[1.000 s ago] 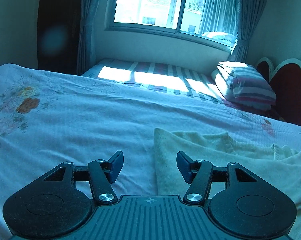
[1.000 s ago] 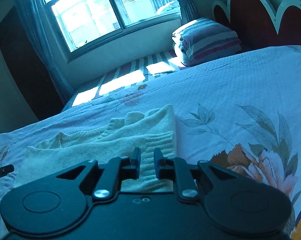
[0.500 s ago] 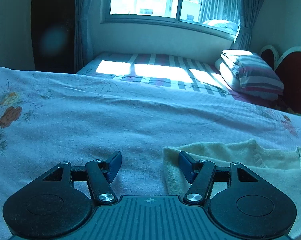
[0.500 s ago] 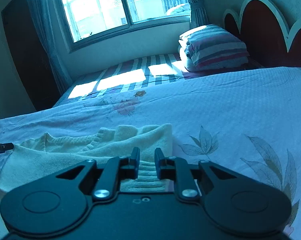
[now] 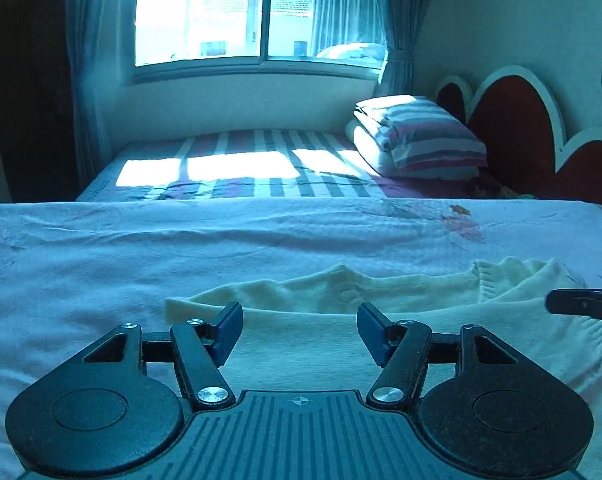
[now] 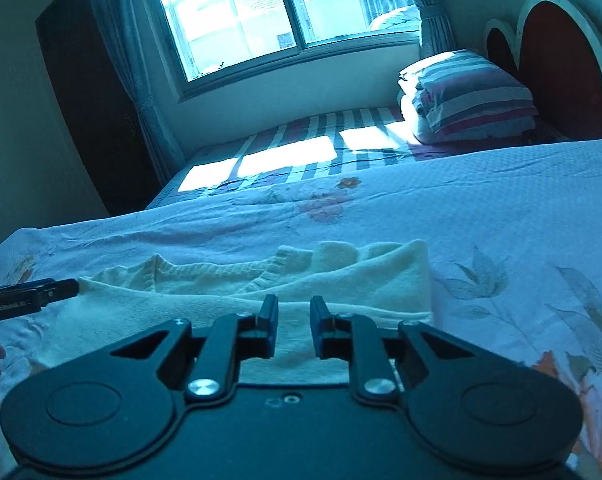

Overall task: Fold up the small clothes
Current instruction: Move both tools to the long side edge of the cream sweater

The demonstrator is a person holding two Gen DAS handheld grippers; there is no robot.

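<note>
Cream sweater (image 5: 341, 332) lies flat on floral bedspread (image 5: 101, 264), under both: left hand-held gripper (image 5: 299, 330) jaws apart, empty; right hand-held gripper (image 6: 294, 328) nearly closed, grip unclear. Window (image 5: 261, 12) behind.

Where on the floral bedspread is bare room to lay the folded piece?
Bare floral bedspread lies beyond the cream knitted sweater toward the striped mattress, and right of it. The near middle is crowded.

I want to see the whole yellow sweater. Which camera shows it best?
The right wrist view: the sweater shows its right edge, ribbed neck and folds. In the left wrist view the sweater is flatter, partly behind the tool, and runs off the right side.
</note>
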